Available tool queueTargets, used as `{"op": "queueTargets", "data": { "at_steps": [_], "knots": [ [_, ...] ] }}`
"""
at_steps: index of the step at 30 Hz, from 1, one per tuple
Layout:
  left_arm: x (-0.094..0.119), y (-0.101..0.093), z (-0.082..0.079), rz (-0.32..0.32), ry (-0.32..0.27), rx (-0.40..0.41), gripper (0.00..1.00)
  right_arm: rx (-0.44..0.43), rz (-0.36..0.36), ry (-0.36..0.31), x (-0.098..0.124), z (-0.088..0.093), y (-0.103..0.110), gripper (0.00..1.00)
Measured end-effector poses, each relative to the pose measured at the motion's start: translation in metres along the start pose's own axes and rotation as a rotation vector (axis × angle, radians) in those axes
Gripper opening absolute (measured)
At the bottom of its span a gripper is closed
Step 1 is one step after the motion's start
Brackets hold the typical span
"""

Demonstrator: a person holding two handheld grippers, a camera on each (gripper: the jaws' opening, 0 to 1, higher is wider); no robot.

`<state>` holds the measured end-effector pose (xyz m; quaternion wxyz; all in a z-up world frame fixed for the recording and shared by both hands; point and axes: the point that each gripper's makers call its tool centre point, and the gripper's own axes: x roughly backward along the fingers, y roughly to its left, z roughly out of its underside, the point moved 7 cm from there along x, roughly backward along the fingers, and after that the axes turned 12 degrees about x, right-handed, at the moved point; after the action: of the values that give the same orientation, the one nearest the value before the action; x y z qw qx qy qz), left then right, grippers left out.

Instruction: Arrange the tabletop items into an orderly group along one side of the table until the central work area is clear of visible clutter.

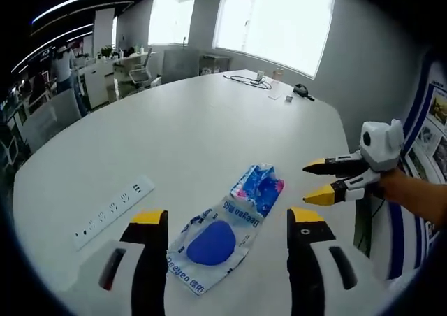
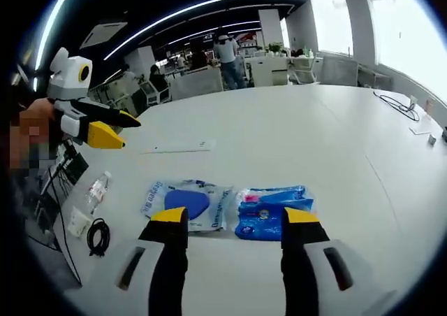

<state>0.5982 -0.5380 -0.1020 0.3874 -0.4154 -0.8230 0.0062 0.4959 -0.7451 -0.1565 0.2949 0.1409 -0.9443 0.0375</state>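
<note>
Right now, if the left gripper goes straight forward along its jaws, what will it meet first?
Probably the wet wipes pack, lying on the table between the open jaws of the left gripper; its height above is unclear.

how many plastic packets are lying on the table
2, side by side just beyond the right tongs: a clear packet with a blue oval and a blue printed packet, edges touching or overlapping. None seem hidden.
</note>
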Motion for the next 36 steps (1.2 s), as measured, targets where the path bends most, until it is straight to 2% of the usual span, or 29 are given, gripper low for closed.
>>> {"op": "queueTargets", "data": {
  "at_steps": [12, 22, 36],
  "knots": [
    [0.049, 0.014, 0.026, -0.031, -0.016, 0.045, 0.76, 0.047, -0.09, -0.004, 0.0, -0.012, 0.048, 0.58],
    [0.093, 0.022, 0.047, -0.062, -0.047, 0.069, 0.77, 0.087, -0.16, -0.007, -0.007, -0.018, 0.087, 0.58],
    [0.148, 0.045, 0.111, -0.146, -0.051, 0.167, 0.77, 0.167, -0.307, 0.017, -0.027, -0.022, 0.162, 0.57]
  ]
}}
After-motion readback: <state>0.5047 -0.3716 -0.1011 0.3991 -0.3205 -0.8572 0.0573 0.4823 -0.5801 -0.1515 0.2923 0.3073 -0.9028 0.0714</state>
